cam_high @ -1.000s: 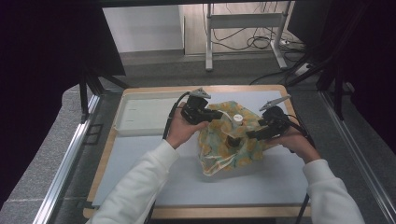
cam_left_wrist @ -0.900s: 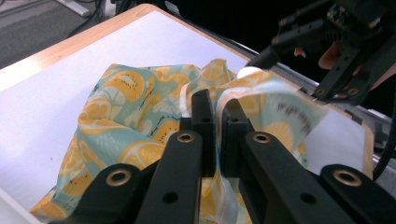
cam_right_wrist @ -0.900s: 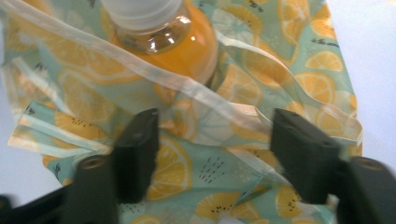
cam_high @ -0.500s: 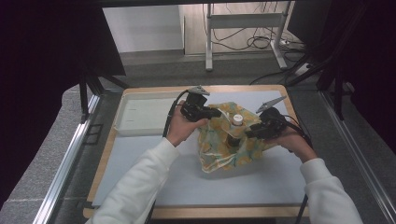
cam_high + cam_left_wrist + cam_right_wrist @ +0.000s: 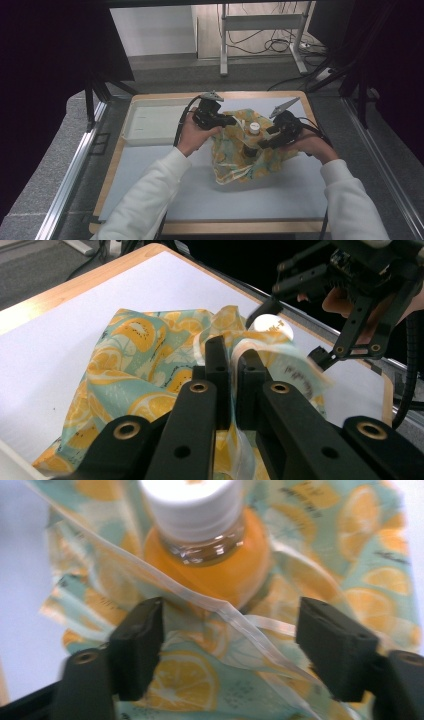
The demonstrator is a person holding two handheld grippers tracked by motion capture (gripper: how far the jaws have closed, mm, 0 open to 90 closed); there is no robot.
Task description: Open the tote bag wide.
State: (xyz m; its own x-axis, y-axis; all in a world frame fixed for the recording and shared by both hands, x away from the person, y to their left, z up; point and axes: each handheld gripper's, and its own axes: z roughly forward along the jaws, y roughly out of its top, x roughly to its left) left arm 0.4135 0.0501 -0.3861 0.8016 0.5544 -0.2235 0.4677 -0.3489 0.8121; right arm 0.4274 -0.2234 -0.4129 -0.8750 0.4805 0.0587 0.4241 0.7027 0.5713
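At tabletop centre, left hand-held gripper [image 5: 227, 120] is clamped narrow on the upper rim of the lemon-print bag [image 5: 240, 157]; in the left gripper view its jaws pinch a fold of the bag's edge [image 5: 265, 357] between them. Right hand-held gripper [image 5: 260, 145] sits at the bag's opposite side, jaws wide and just been opening; in the right gripper view the bag's clear rim strip [image 5: 225, 615] runs between the pads, not pressed by them. Orange juice bottle [image 5: 210, 555] with white cap [image 5: 254, 127] stands upright inside the bag, cap poking above the opening, just beyond the right jaws. Bag rests crumpled on the pale grey mat [image 5: 150, 165], which covers the wooden tabletop [image 5: 107, 175]. White tray [image 5: 150, 125] lies at the mat's far left corner, just beside the left hand [image 5: 192, 137]. Right hand [image 5: 312, 145] holds its gripper near the tabletop's right edge. White sleeves come in from the bottom.
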